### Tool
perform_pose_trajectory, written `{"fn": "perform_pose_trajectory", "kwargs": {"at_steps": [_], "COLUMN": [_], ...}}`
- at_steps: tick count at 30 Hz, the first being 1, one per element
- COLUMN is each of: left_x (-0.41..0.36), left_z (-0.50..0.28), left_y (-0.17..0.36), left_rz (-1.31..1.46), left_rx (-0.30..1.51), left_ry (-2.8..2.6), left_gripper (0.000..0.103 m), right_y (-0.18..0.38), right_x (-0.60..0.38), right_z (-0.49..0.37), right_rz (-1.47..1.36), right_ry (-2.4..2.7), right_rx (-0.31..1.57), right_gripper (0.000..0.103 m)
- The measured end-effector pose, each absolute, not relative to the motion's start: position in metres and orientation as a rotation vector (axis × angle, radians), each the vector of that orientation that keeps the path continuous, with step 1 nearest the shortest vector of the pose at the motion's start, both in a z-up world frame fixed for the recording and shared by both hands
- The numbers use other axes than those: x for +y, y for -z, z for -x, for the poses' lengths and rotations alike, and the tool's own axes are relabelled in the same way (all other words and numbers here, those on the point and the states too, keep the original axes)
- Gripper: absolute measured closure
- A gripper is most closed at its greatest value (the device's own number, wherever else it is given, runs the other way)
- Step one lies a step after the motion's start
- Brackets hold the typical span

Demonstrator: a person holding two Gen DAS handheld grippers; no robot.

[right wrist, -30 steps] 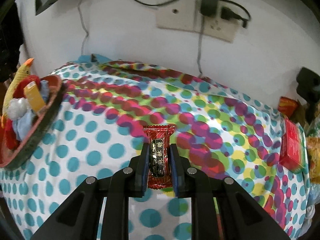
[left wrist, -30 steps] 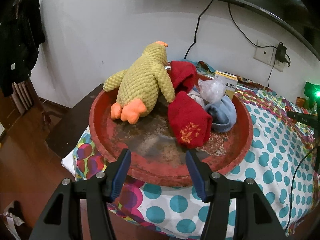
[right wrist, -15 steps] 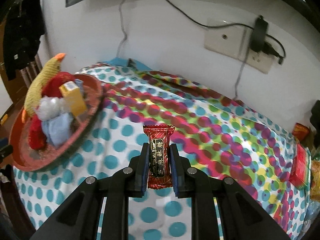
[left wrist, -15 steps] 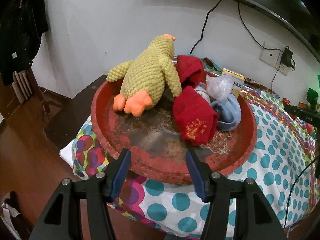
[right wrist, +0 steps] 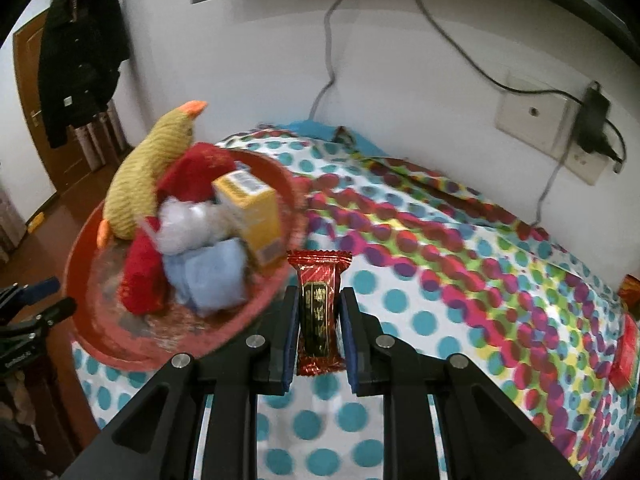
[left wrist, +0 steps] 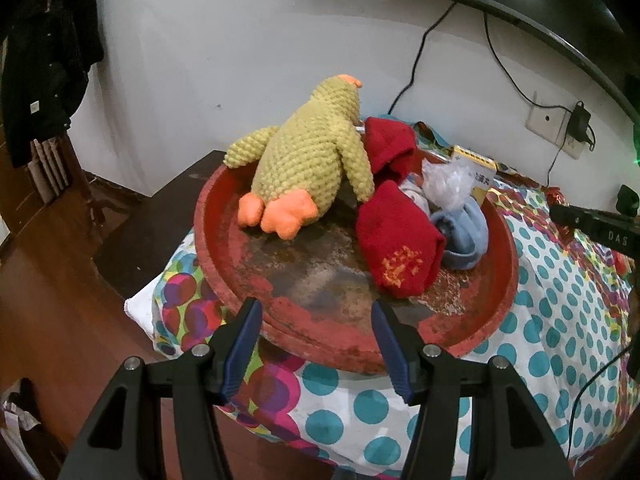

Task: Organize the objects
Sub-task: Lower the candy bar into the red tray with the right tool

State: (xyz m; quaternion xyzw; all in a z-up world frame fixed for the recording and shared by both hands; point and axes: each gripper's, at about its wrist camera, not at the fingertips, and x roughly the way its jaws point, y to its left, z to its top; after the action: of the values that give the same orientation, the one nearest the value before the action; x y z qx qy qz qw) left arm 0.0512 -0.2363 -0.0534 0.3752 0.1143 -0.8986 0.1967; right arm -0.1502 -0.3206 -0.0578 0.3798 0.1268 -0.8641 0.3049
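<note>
Left wrist view: a dotted cloth (left wrist: 552, 312) in teal, pink and green covers the desk, which stands against a white wall (left wrist: 224, 40) with a socket (left wrist: 548, 122) and cables. A wooden floor (left wrist: 52, 288) lies to the left, and a dark coat (left wrist: 48, 52) hangs in the corner. A worn red tray (left wrist: 304, 332) sits at the cloth's left end. On it lie a yellow plush duck (left wrist: 308, 164) with orange feet, two red socks (left wrist: 396, 248), a pale blue cloth (left wrist: 464, 236), a clear bag (left wrist: 448, 178) and a yellow box (left wrist: 480, 170). The left tongs (left wrist: 316, 324) stand spread, pointing down at the tray's near rim, with that rim in the gap between the blue pads; whether they touch it I cannot tell. At the right edge a black bar of the other tool pokes in.

Right wrist view: this side shows the tray (right wrist: 100, 344) from its far side, blurred, with the box (right wrist: 252, 212) standing in front of the duck (right wrist: 148, 176). It also shows the cloth (right wrist: 460, 280) stretching right to a red pack (right wrist: 626, 354) at its edge, and a door (right wrist: 28, 92) behind the coat. The right tongs (right wrist: 319, 304) point downward and pinch a red candy (right wrist: 320, 308) upright between pressed pads, lifted off the cloth just right of the tray's rim. The left tongs (right wrist: 36, 292) show at the left edge.
</note>
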Motion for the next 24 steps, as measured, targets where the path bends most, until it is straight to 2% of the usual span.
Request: {"fn": "perform_pose_trajectory", "kwargs": {"at_steps": [11,24], "left_x": [-0.247,-0.251], "left_z": [-0.056,-0.057], "left_y": [0.049,0.048], "left_rz": [-1.028,-1.019], "left_rx": [0.359,0.354], "left_ry": [2.501,2.484], "left_gripper": [0.045,0.045], "right_y": [0.051,0.071], "right_x": [-0.382,-0.433], "right_z": [0.118,0.109], "right_rz": [-0.972,-1.012], "right_ry": [2.164,2.078], "right_rx": [0.341,0.401], "right_gripper": [0.084,0.084]}}
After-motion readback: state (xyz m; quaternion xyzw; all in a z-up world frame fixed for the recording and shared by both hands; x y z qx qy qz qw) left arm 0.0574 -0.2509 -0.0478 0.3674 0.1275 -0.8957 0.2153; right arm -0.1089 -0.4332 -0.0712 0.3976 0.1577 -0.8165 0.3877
